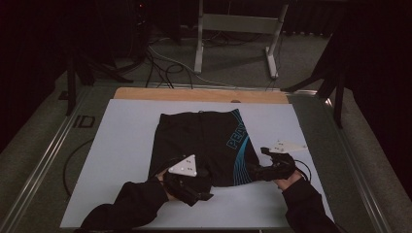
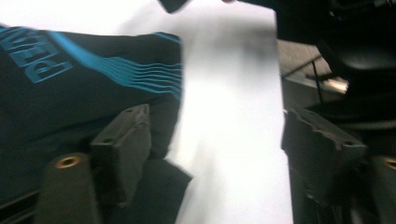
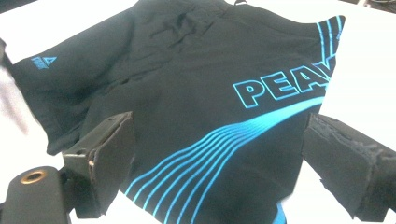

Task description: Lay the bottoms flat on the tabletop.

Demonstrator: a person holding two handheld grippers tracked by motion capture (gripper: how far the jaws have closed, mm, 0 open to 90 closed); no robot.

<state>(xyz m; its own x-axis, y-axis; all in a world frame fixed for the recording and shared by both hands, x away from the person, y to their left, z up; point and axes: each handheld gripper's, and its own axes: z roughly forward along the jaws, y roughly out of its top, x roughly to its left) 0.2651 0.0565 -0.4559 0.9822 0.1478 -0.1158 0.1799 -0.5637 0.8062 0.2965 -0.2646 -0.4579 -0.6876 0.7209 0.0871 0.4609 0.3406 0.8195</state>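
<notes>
Both of my forearms, in dark sleeves, enter the high view from its six o'clock edge, each hand wrapped around a black two-jaw gripper topped with a pale grey three-cornered plate. My left gripper (image 1: 194, 190) sits at the near hem of a pair of black shorts (image 1: 204, 145), toward the garment's seven o'clock corner; in the left gripper view its blocky, rough-surfaced jaws stand apart, one resting over the dark cloth and the other out over bare white sheet (image 2: 233, 116), so nothing is pinched between them. My right gripper (image 1: 257, 171) lies at the shorts' five o'clock corner, pointing in toward the fabric. In the right gripper view its two jaws are spread wide, with the hem's blue striping lying between them but untouched by the pads, so it is released too. The shorts are spread flat and roughly square in the middle of a smooth white sheet, the waistband at twelve o'clock. The cloth looks thin, matte and slightly creased, printed with bright blue outlined block letters and a fan of thin curved blue lines sweeping down one leg, plus a small blue triangular logo (image 3: 44, 62) on the other. A strip of bare wooden tabletop (image 1: 199, 94) shows beyond the sheet at twelve o'clock.
</notes>
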